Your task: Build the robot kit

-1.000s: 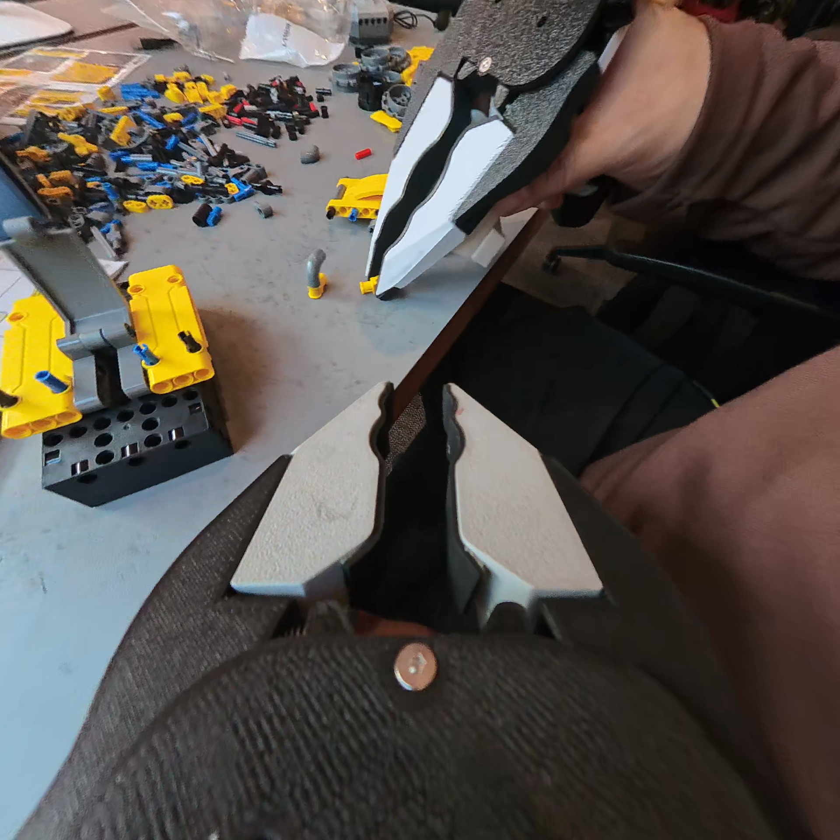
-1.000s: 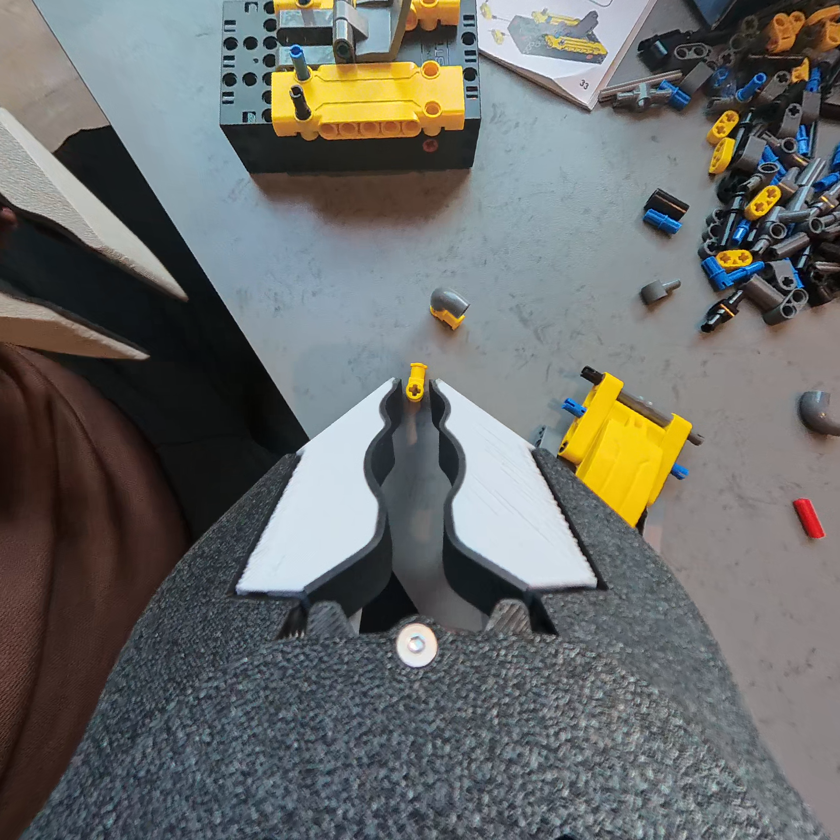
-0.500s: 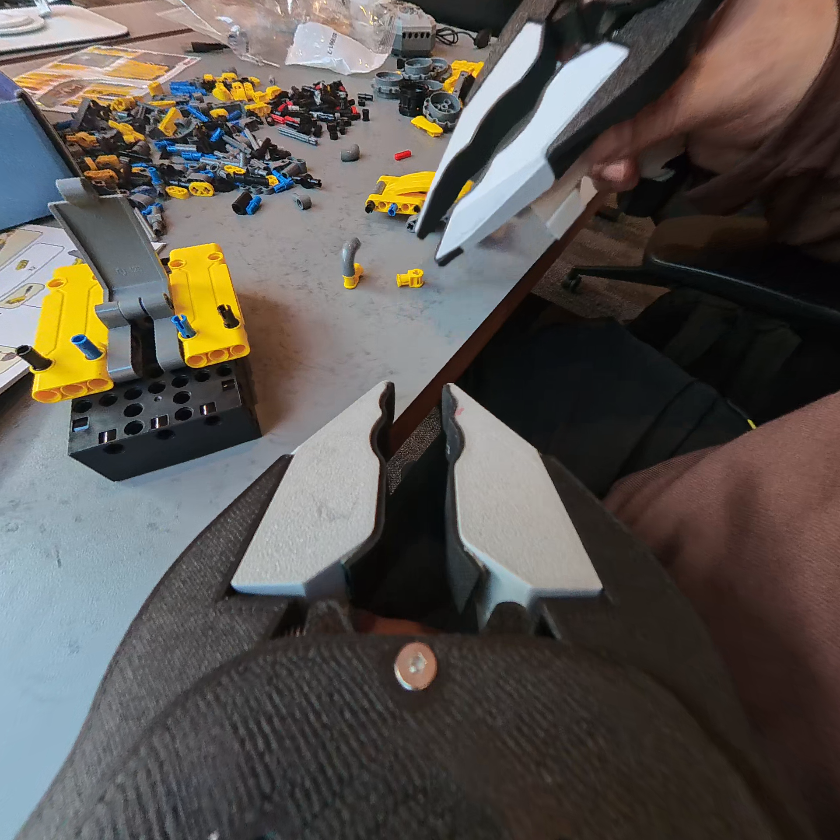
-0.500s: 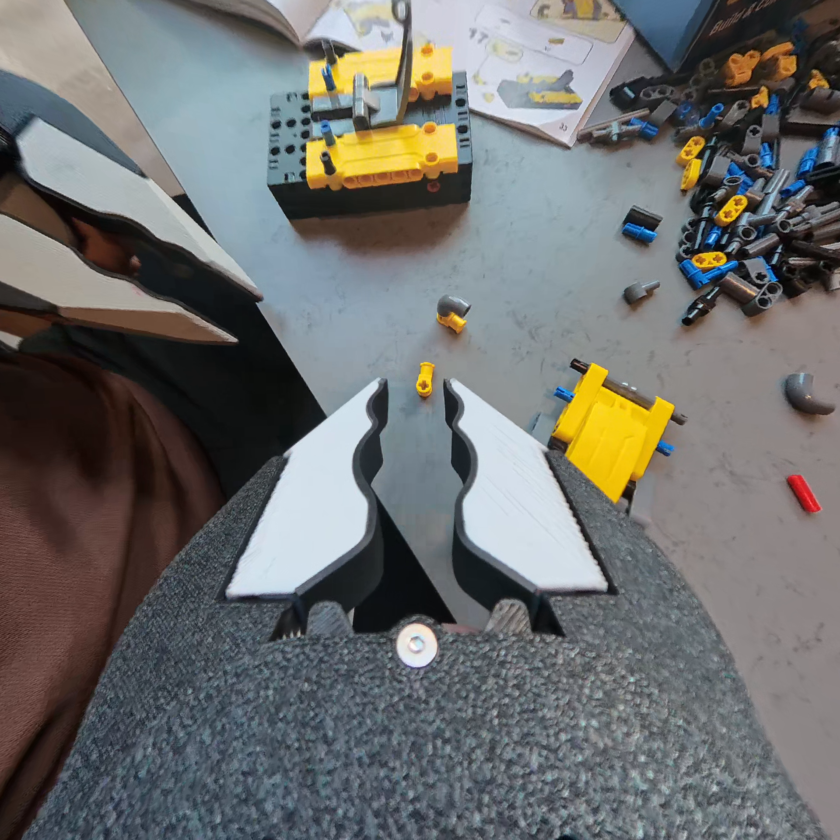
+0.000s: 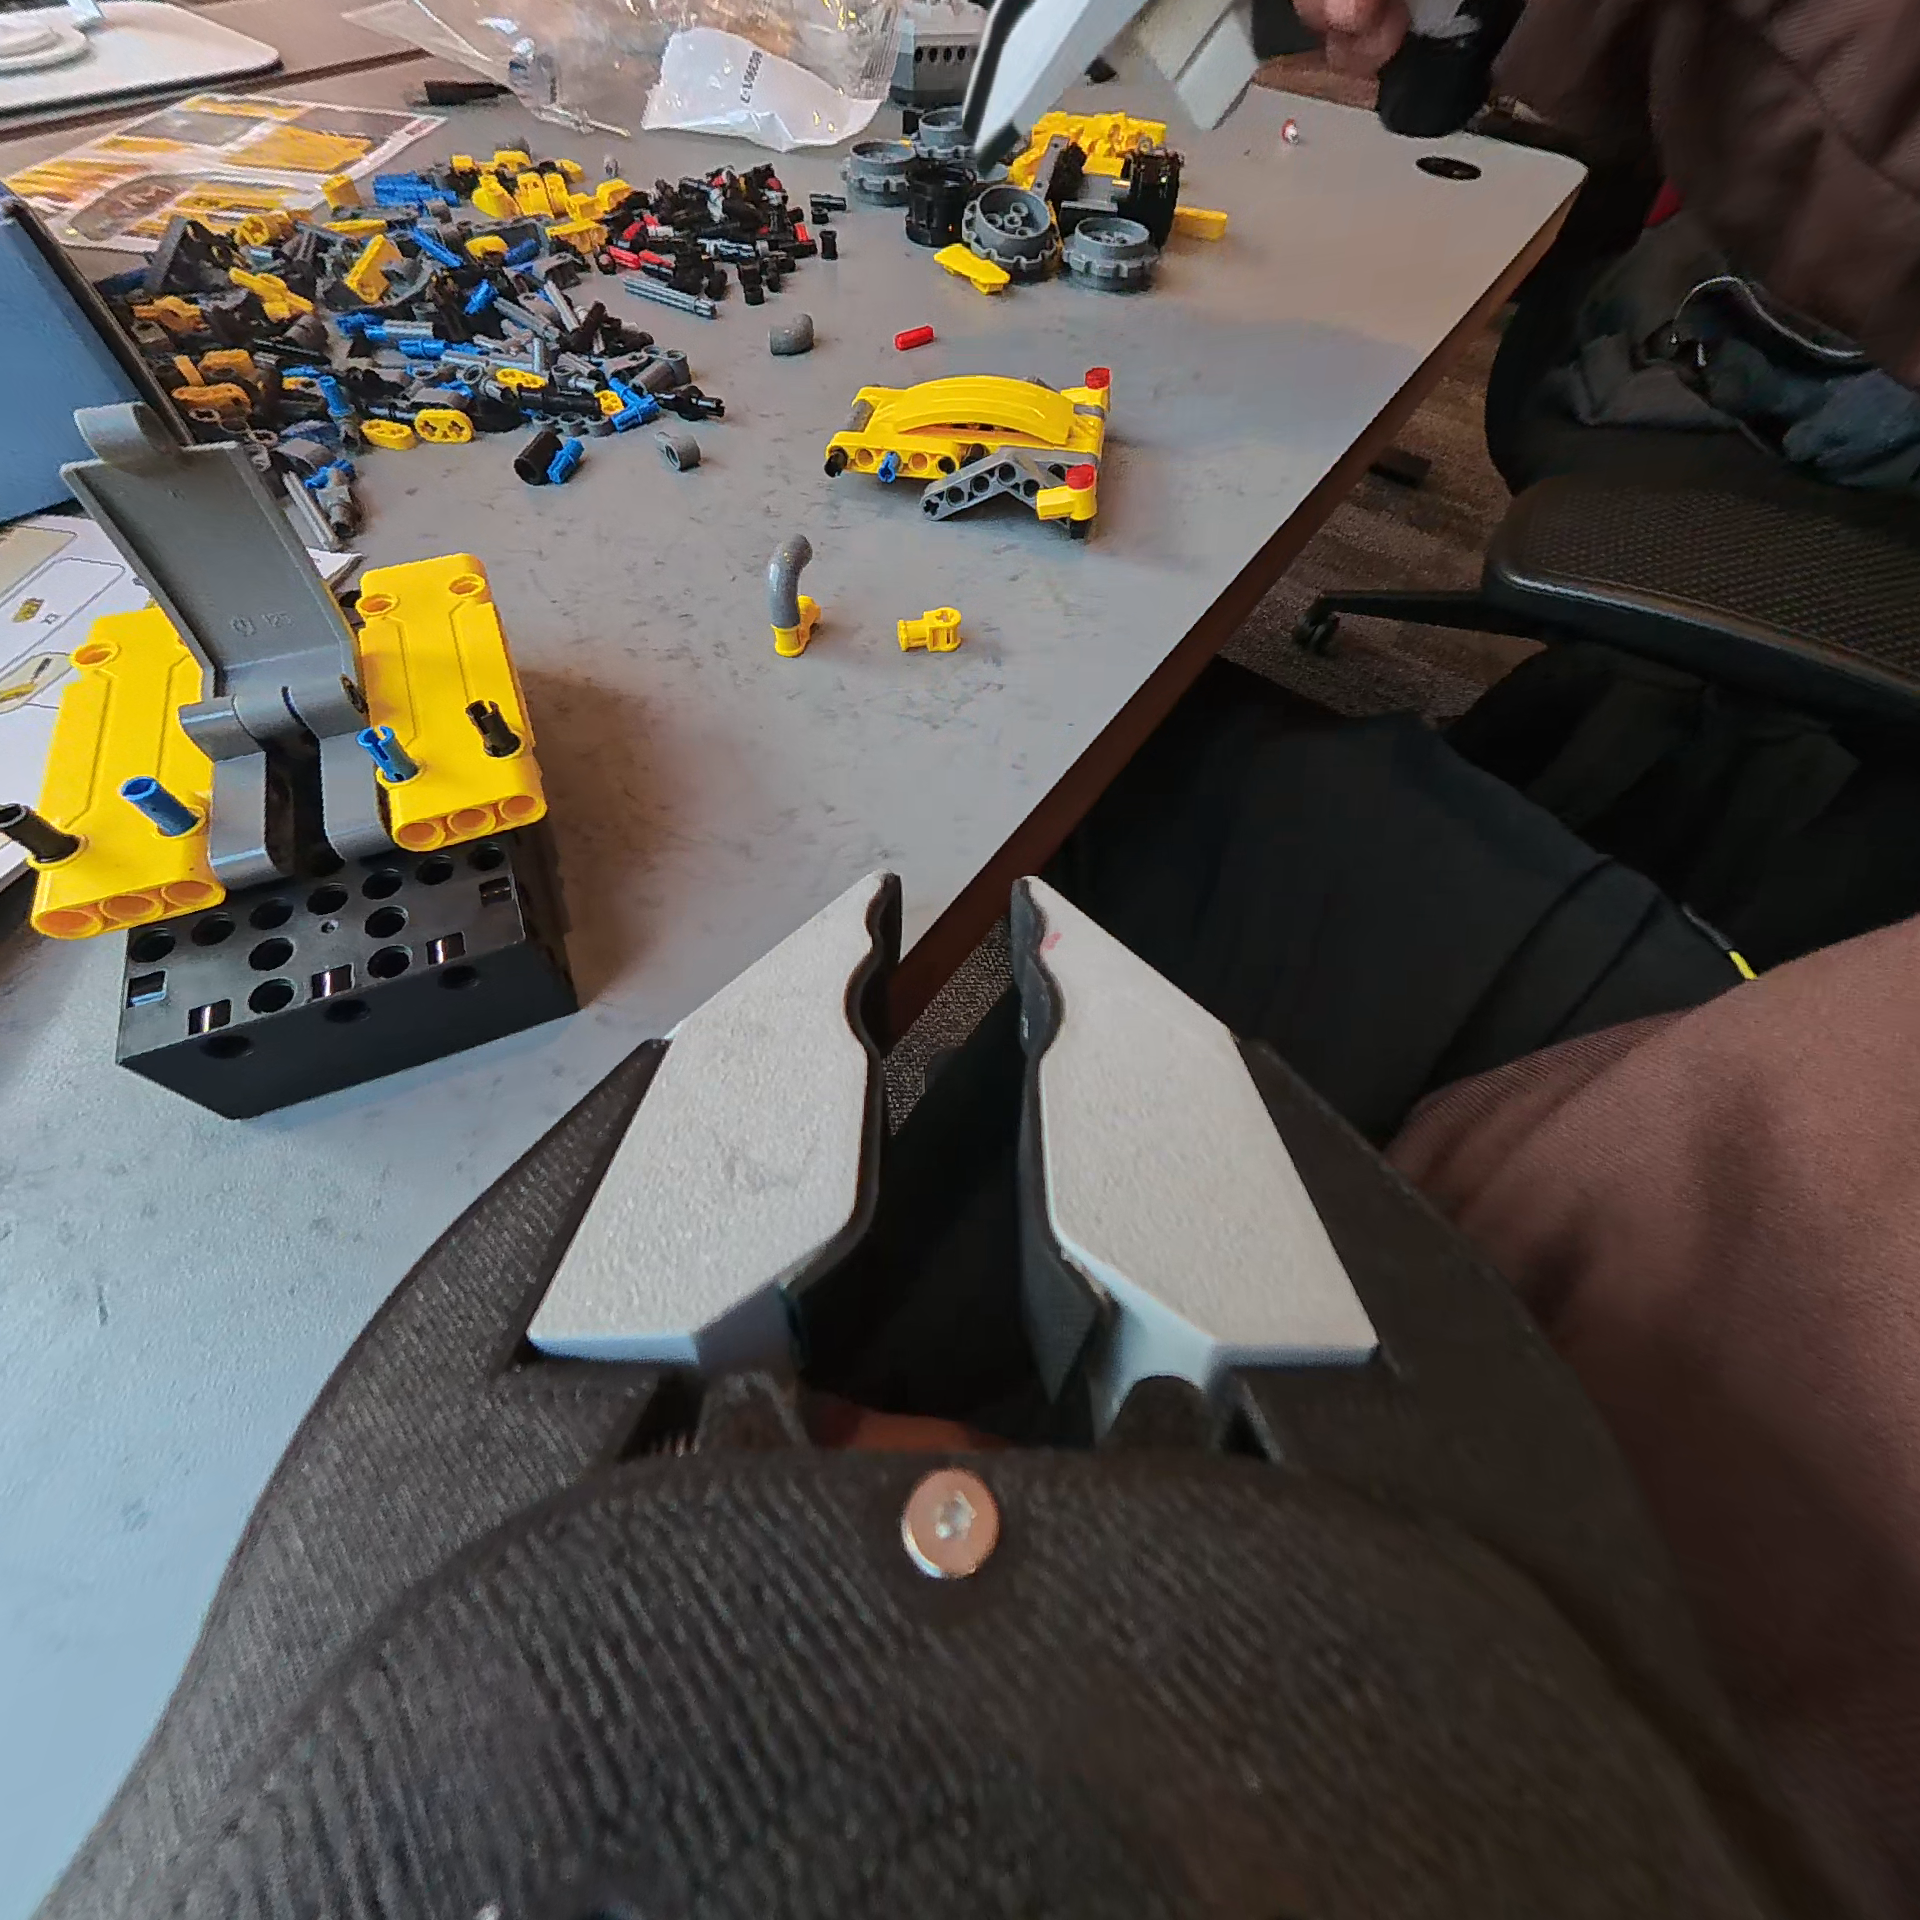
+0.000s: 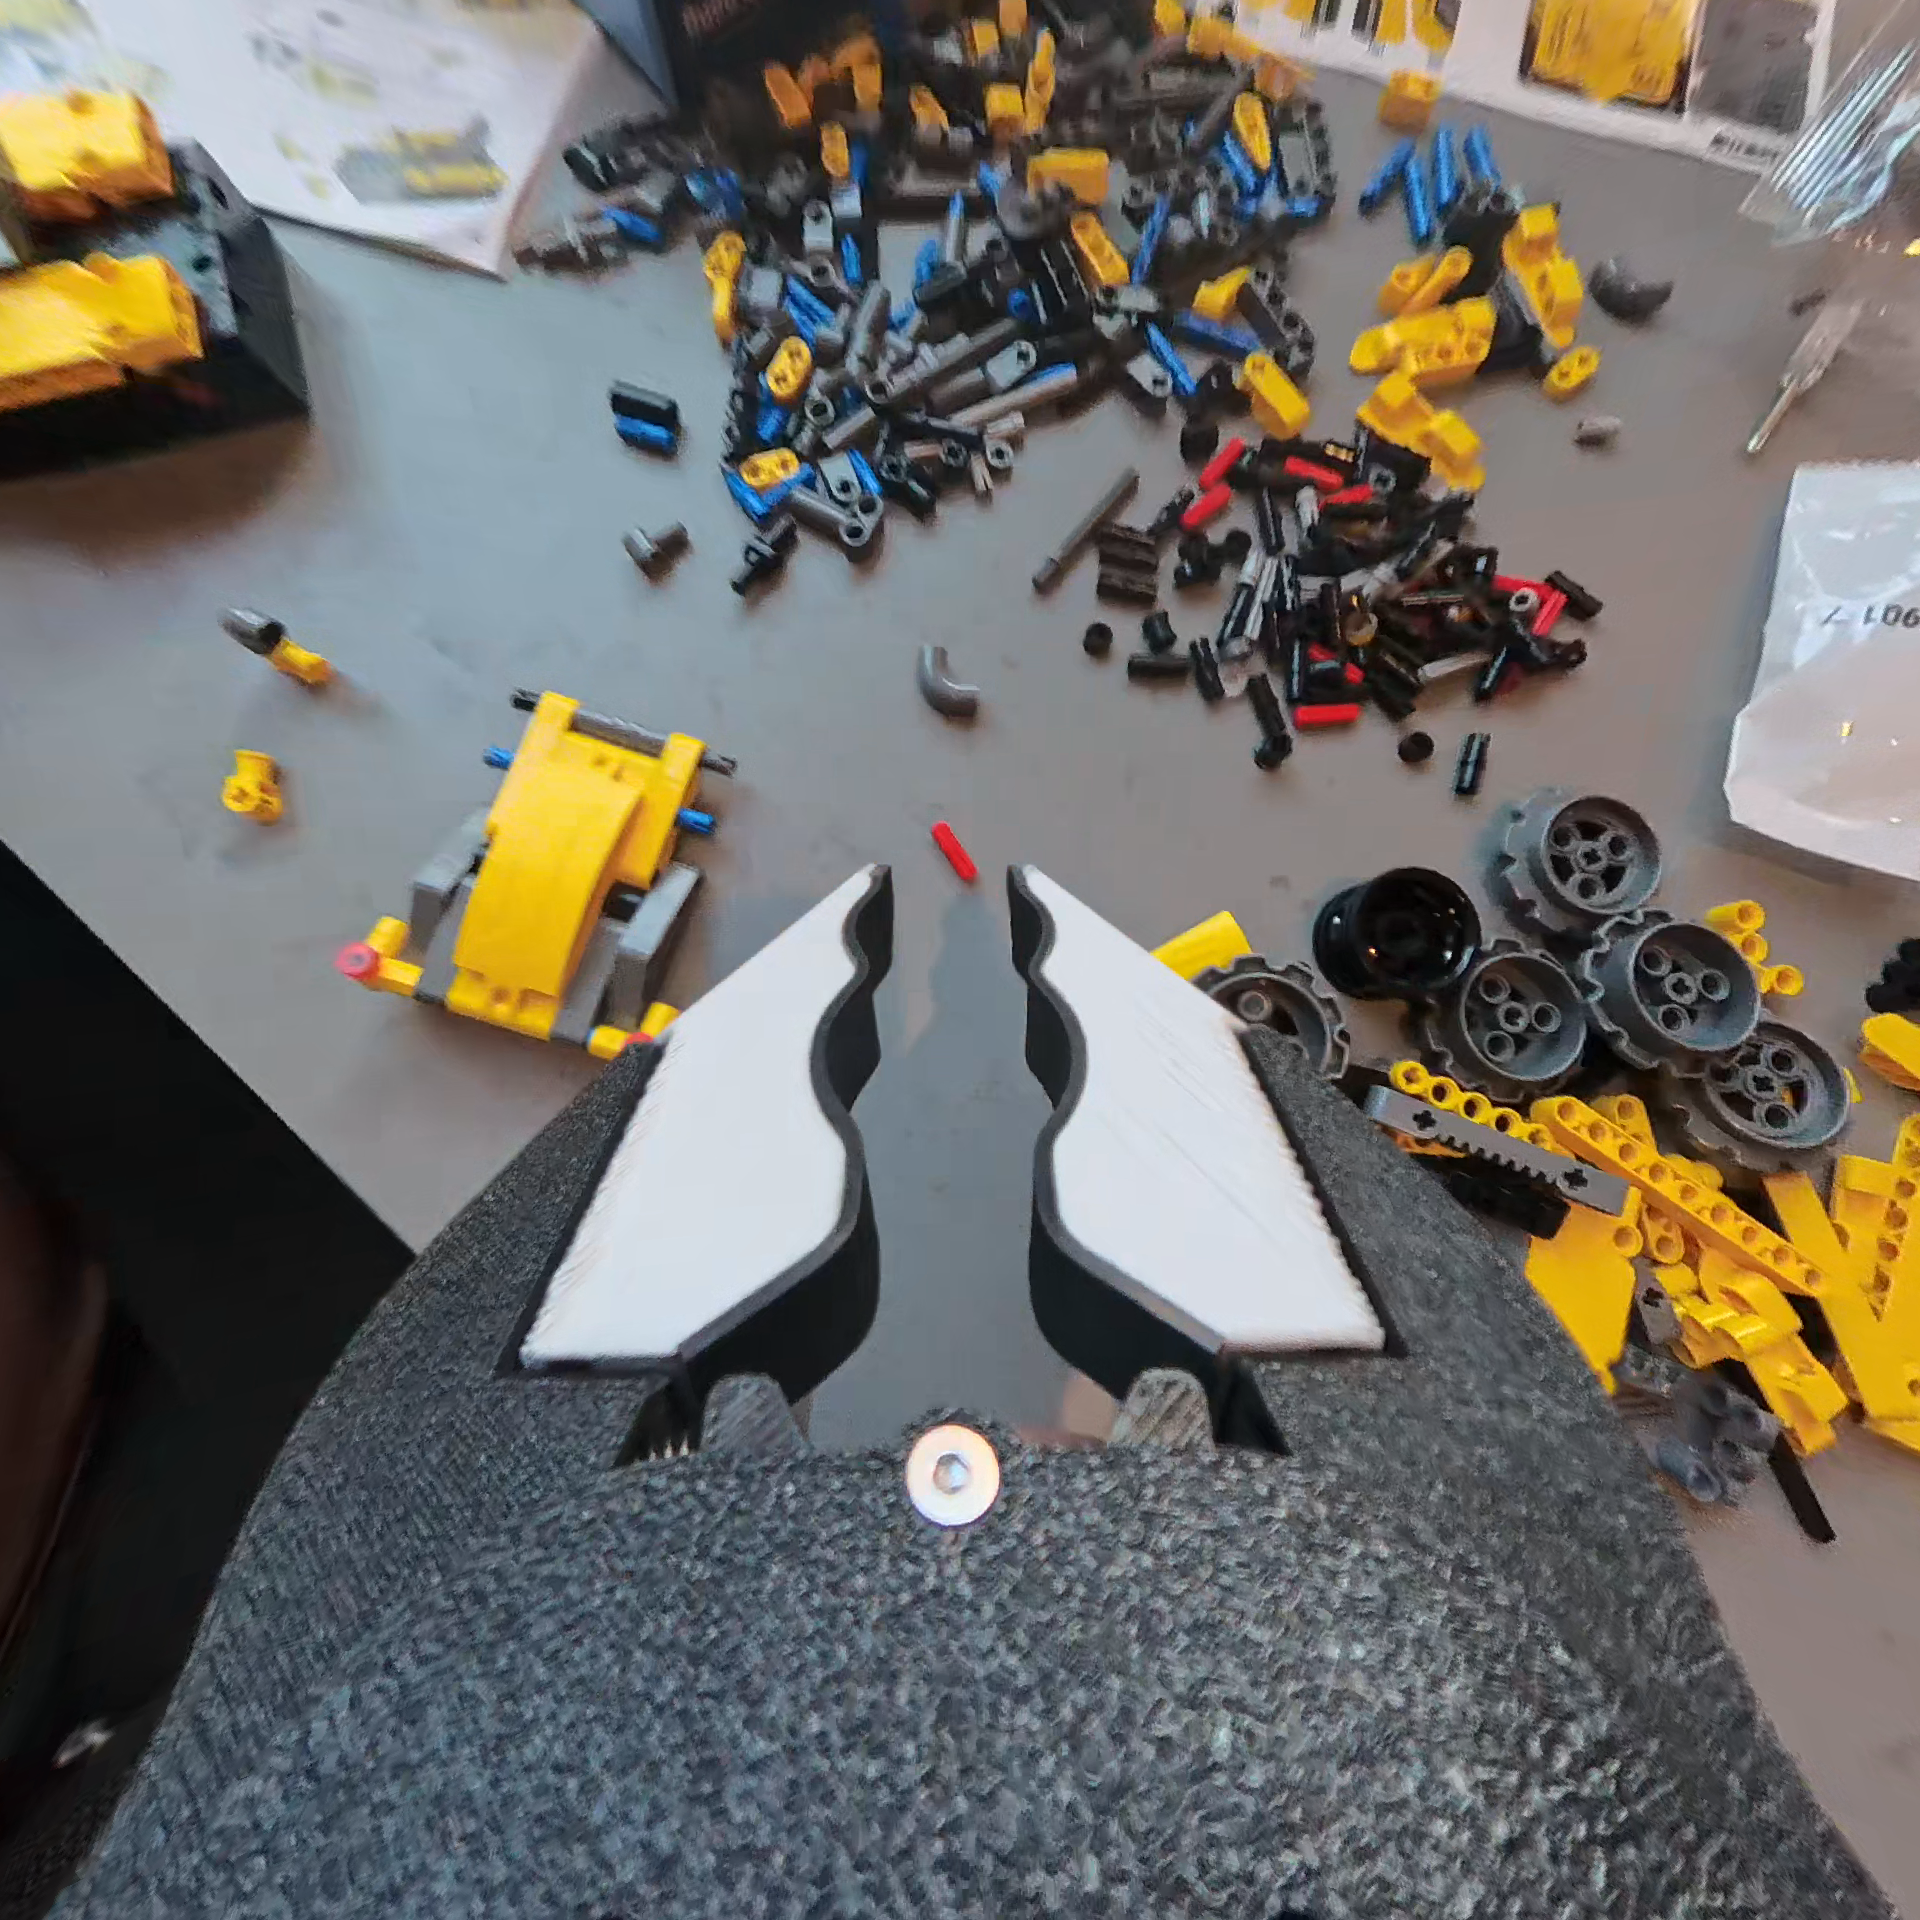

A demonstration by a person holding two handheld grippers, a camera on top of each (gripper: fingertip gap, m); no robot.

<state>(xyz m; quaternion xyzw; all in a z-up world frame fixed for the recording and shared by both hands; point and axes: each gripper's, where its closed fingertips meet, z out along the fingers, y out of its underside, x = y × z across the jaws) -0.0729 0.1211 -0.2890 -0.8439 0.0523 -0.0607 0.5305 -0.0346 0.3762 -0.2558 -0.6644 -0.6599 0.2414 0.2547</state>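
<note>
My right gripper (image 6: 948, 878) is open and empty above the grey table (image 6: 416, 571). A small red pin (image 6: 954, 850) lies just beyond its tips. A yellow sub-assembly (image 6: 561, 883) lies to its left and several grey wheels (image 6: 1621, 987) to its right. A small yellow connector (image 6: 252, 781) lies alone far left. My left gripper (image 5: 954, 894) is slightly open and empty over the table's front edge. A black block with yellow panels (image 5: 312, 831) is nearest on its left. The right gripper (image 5: 1029, 62) shows at the top of the left wrist view.
A big pile of loose black, blue, yellow and red parts (image 6: 987, 312) fills the far table. A grey elbow on a yellow piece (image 5: 792, 597) stands by the connector (image 5: 928, 632). A plastic bag (image 6: 1839, 665) lies right, a booklet (image 6: 364, 135) far left, a chair (image 5: 1714, 582) off the table. My hands' fingertips stand some 25 cm from each other. The small red pin (image 6: 954, 850) sits 5 cm or so from the ends of my right fingers. Seen from the left wrist view (image 5: 913, 337) as well. From the left gripper's tips to the small yellow connector (image 6: 252, 781) is close to 9 cm.
My right gripper opened off the small yellow connector, rose, and swung away to the right toward the wheels and red pin. My left gripper stayed slightly open and barely shifted.
</note>
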